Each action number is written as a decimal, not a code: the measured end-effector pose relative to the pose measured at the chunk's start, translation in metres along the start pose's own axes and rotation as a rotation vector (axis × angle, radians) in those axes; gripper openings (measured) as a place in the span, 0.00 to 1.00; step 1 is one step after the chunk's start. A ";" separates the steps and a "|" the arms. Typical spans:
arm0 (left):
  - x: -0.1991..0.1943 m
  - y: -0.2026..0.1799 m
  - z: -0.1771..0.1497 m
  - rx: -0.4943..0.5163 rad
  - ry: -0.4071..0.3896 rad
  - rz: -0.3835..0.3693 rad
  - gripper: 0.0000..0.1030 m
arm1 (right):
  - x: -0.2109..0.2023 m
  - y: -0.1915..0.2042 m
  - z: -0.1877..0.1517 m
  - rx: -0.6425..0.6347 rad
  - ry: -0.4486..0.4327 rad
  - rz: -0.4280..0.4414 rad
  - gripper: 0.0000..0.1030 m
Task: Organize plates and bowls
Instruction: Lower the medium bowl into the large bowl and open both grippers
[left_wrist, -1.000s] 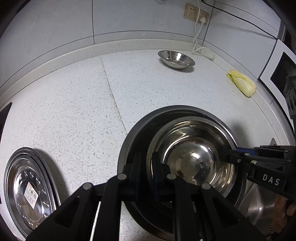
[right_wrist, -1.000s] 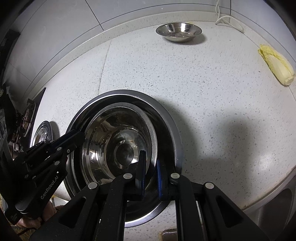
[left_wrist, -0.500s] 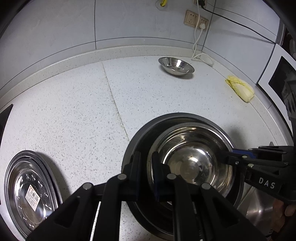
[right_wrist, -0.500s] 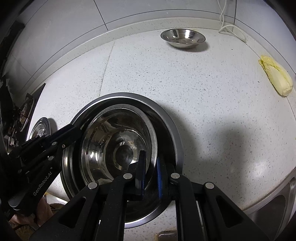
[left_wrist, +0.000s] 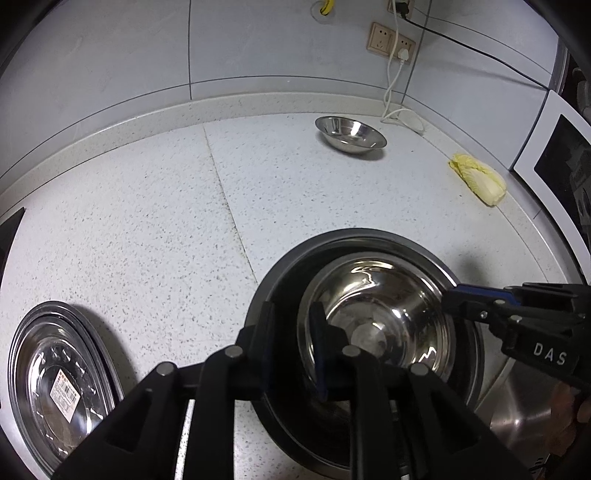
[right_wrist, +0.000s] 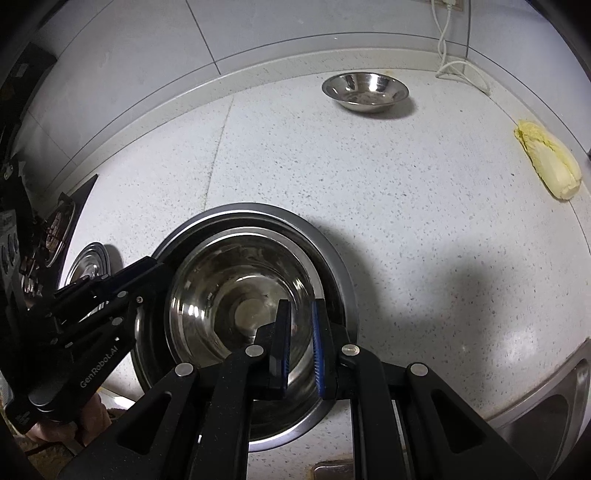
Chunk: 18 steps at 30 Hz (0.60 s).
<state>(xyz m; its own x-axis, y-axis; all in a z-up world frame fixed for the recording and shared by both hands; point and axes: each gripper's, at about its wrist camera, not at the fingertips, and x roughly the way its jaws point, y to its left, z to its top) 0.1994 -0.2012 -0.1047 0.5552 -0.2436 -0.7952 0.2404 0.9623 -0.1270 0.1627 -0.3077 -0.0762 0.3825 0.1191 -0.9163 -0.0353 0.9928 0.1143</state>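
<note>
Since the earlier frame the left gripper (left_wrist: 291, 332) has just been opening: its jaws now stand apart on either side of the small steel bowl's (left_wrist: 373, 317) near rim, no longer pinching it, with a clear gap on the outer side. That small bowl sits nested inside the big dark-rimmed bowl (left_wrist: 280, 288), right beneath both grippers. From the opposite side the right gripper (right_wrist: 301, 332) straddles the small bowl's rim with its jaws drawn close together; whether the blue pads actually press the metal I cannot tell from the view, though they look nearly together. Each gripper shows in the other's camera, reaching in across the bowls. Off to the left gripper's near left lies a stack of steel plates (left_wrist: 55, 384) with a barcode sticker on top. Far ahead, near the back wall, another steel bowl (left_wrist: 350, 133) stands alone on the speckled counter (left_wrist: 147, 221), and a yellow cabbage (left_wrist: 478, 178) lies ahead to the right, well apart from everything else.
</note>
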 end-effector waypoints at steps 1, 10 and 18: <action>0.000 -0.001 0.000 0.002 -0.002 0.001 0.20 | 0.000 0.002 0.000 -0.003 -0.002 0.002 0.10; 0.000 -0.002 0.002 -0.001 -0.010 -0.006 0.22 | 0.000 0.006 0.004 -0.017 -0.004 0.010 0.10; 0.000 0.000 0.004 -0.014 -0.014 -0.014 0.26 | -0.001 0.006 0.008 -0.029 -0.011 0.018 0.18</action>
<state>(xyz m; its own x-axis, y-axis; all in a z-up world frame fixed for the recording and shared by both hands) 0.2021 -0.2015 -0.1021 0.5632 -0.2585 -0.7849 0.2366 0.9605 -0.1465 0.1692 -0.3014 -0.0718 0.3918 0.1368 -0.9098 -0.0690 0.9905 0.1192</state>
